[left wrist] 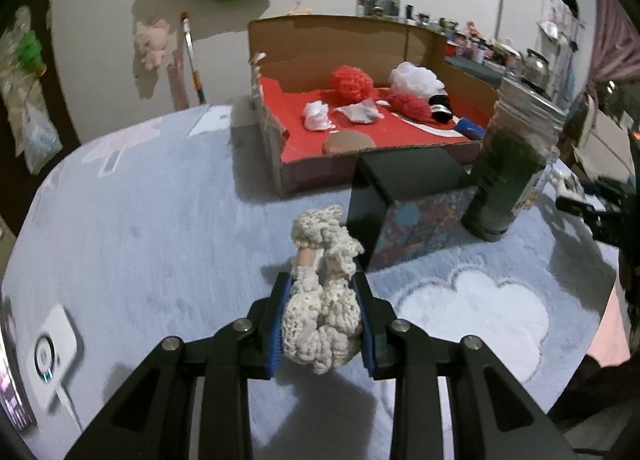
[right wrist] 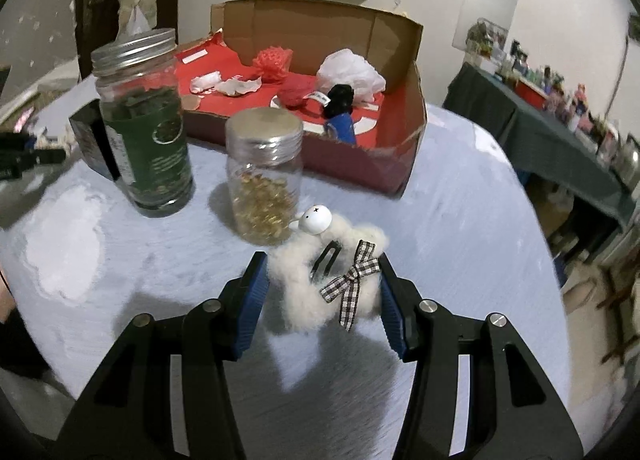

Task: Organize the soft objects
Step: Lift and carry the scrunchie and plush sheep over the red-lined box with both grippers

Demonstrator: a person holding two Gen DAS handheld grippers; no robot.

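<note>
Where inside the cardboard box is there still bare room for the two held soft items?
The cardboard box has bare red floor along its left side, beside the white scraps. In the left wrist view that strip runs toward the front wall. Its middle and right are crowded: red crochet ball, white mesh puff, black-and-blue item.

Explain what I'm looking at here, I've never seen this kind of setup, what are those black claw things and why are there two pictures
Those black claws are hand-held grippers; a person carries one in each hand, and each has a wide-angle camera looking along its two fingers. That gives two pictures.

The left gripper is closed on a cream crocheted scrunchie. The right gripper holds a fluffy white hair clip with a checked bow and a small white face.

Both hang over a pale blue cloth with a white cloud print. On it stand a cardboard box with a red floor holding red, white and black soft things, a dark green jar, a clear jar of golden bits and a small dark box.
</note>
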